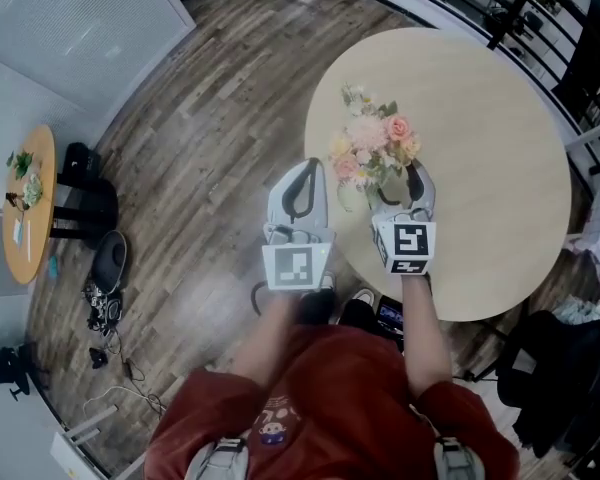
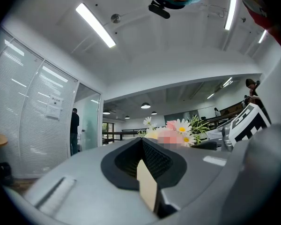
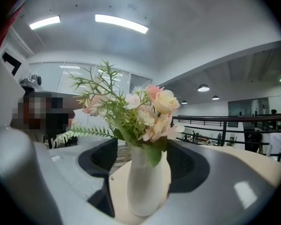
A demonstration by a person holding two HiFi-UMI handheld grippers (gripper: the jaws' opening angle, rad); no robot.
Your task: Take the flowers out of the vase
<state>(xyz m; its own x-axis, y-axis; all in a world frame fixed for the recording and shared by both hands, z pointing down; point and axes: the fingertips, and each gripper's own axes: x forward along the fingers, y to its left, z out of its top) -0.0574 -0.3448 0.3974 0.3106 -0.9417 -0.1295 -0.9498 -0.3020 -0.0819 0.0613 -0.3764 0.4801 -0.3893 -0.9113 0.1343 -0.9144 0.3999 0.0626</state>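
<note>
Flowers (image 1: 372, 146) in vase (image 3: 144, 186) on table (image 1: 490, 158), between right tongs (image 1: 398, 180); left tongs (image 1: 302, 180) beside, leftward.

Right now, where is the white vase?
In the right gripper view the vase stands between the right hand-held gripper's open jaws, on the round table near its left edge.

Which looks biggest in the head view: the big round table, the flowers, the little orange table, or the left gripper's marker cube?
1. Big round table.
2. Flowers and little orange table look alike; that table stands farther off, so unranked.
3. Marker cube on the left gripper.
</note>
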